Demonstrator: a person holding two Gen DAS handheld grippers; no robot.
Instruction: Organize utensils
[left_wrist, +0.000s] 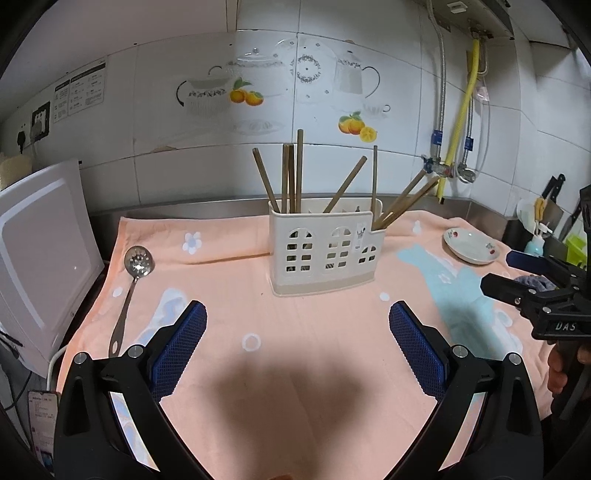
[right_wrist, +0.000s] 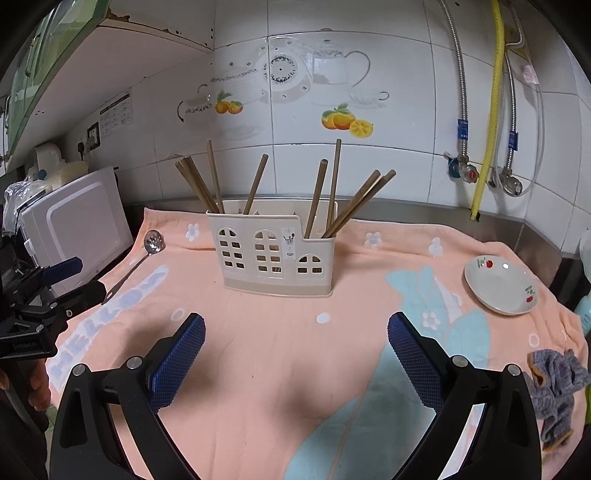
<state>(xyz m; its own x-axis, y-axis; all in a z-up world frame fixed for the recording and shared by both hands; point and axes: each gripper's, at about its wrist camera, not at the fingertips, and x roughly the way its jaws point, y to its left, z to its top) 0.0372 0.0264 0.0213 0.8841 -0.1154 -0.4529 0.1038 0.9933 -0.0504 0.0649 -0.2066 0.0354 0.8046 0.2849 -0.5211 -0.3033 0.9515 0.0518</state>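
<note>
A cream utensil holder with window cut-outs stands on the peach towel, with several wooden chopsticks upright in it. It also shows in the right wrist view, chopsticks included. A slotted metal spoon lies flat on the towel at the left; it shows in the right wrist view too. My left gripper is open and empty above the towel, short of the holder. My right gripper is open and empty, also in front of the holder.
A white saucer with red flower prints sits on the towel at the right, also seen in the left wrist view. A grey rag lies at the right edge. A white appliance stands at the left. Pipes and valves run down the tiled wall.
</note>
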